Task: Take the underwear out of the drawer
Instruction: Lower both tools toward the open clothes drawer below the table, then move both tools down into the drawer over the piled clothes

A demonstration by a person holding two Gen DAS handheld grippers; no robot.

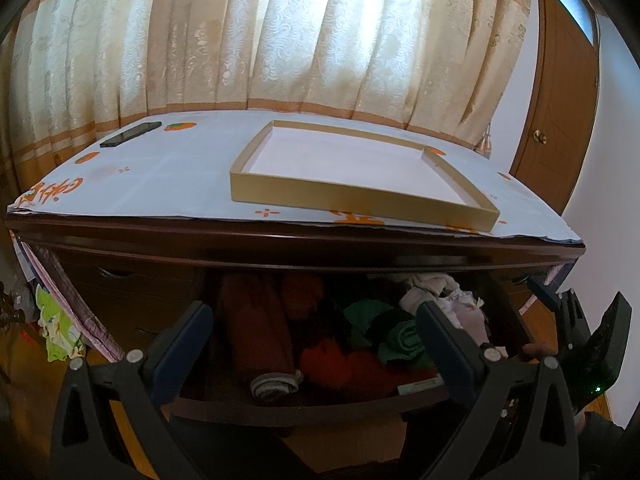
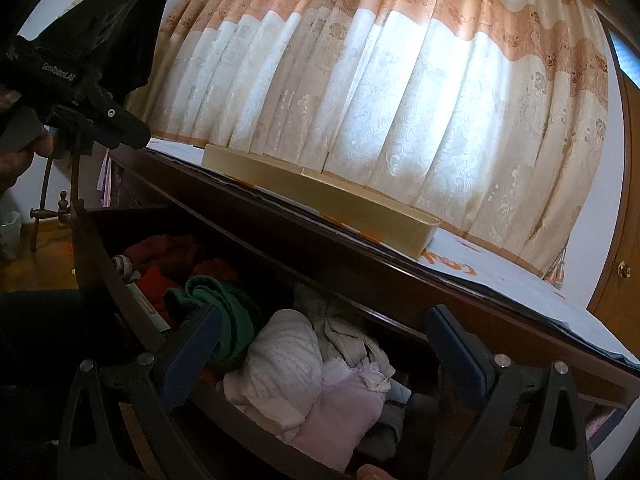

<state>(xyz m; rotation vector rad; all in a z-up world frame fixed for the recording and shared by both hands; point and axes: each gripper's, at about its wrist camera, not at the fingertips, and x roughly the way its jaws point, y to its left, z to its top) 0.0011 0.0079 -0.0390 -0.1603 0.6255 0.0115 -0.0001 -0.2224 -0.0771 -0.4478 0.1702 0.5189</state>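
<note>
Underwear [image 2: 296, 364]: a heap of pale folded pieces, one white and quilted-looking, one pink [image 2: 340, 412] just below it, packed in the right-hand end of the open drawer [image 2: 100, 264]. In the right wrist view the heap lies directly ahead of and slightly below the right tongs [image 2: 324, 340], filling the gap between the two blue pads. The white piece's long axis runs roughly along the line of the fingers, away from the camera, so the jaws already straddle its narrow width. The right tongs are released, jaws spread wide, gripping nothing.

In the left wrist view the same pale heap [image 1: 452, 300] lies ahead and to the right, touching or just behind the right-hand pad; whether it touches cannot be told. Straight ahead of the left tongs [image 1: 316, 328] lie red [image 1: 256, 328] and green [image 1: 384, 328] rolled garments instead. The left tongs are likewise released and empty.

Judgement: the right hand is nearer and better aligned; a short push forward and down should seat the pads on either side of the white piece.

Beyond the drawer, above both tongs, a shallow box lid [image 1: 344, 196] rests on the dresser top [image 1: 160, 184].
</note>
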